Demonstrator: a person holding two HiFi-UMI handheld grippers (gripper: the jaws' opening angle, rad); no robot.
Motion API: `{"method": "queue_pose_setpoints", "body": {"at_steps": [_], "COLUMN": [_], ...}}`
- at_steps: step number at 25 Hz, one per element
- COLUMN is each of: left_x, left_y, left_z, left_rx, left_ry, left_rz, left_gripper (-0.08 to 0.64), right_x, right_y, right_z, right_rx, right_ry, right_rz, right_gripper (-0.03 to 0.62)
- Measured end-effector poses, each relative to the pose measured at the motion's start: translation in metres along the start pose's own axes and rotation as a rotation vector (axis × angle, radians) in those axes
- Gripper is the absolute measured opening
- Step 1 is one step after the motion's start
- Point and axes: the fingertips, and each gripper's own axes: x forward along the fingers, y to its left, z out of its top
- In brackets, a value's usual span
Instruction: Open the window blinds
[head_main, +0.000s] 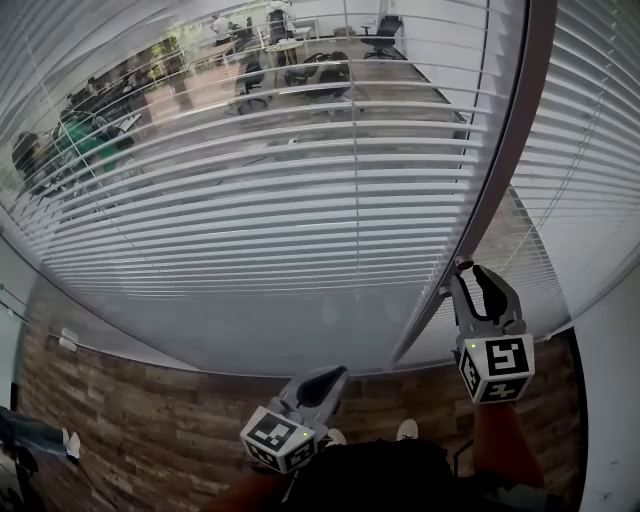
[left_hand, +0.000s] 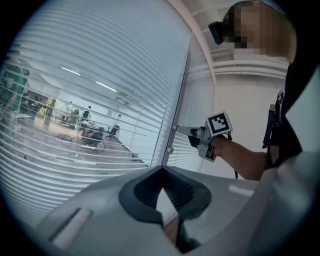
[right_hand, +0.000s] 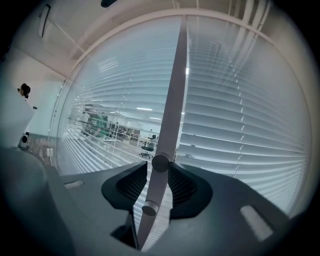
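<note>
Two panels of blinds (head_main: 300, 200) fill the window. One spreads across the upper left and middle of the head view, the other runs down its right edge. The left panel's slats are tilted far enough to show an office (head_main: 300, 60) behind the glass, while the right panel's slats look nearly flat shut.

A dark post (head_main: 500, 180) slants between the panels, and a small round knob (right_hand: 160, 162) sits on it at the centre of the right gripper view. The right gripper (head_main: 466, 272) points almost level at the post with its jaws closed on this knob, one pad on either side. That looks like a grip for twisting the knob to tilt the slats.

A second knob (right_hand: 149, 207) sits lower on the same post, untouched. It probably serves the other panel.

The left gripper (head_main: 330, 378) hangs low at the bottom middle of the head view, above the wood floor (head_main: 150, 420). Its jaws are together on nothing, likely parked out of the way because the knob needs only one tool.
</note>
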Motion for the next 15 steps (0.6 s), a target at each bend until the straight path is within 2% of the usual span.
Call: {"method": "queue_pose_setpoints", "body": {"at_steps": [3, 7, 9, 12, 15], "left_x": [-0.002, -0.008, -0.013, -0.018, -0.018], "left_y": [0.000, 0.000, 0.000, 0.001, 0.001], "left_z": [0.000, 0.001, 0.003, 0.003, 0.014], "left_rx": [0.002, -0.001, 0.002, 0.009, 0.011], "left_ry": [0.000, 0.004, 0.004, -0.001, -0.001], "left_rz": [-0.005, -0.017, -0.017, -0.034, -0.058], "left_gripper": [0.002, 0.002, 0.002, 0.002, 0.002], "right_x": [-0.004, -0.013, -0.020, -0.032, -0.040], "right_y": [0.007, 0.015, 0.024, 0.044, 0.059], "right_z": [0.004, 0.006, 0.003, -0.009, -0.010], "right_rx": [0.036, 0.142, 0.186, 0.217, 0.218], "right_ry": [-0.019, -0.037, -0.041, -0.021, 0.002], "right_rz": [0.035, 0.081, 0.106, 0.146, 0.192], "right_gripper": [0.156, 0.155, 0.121, 0.026, 0.025]}}
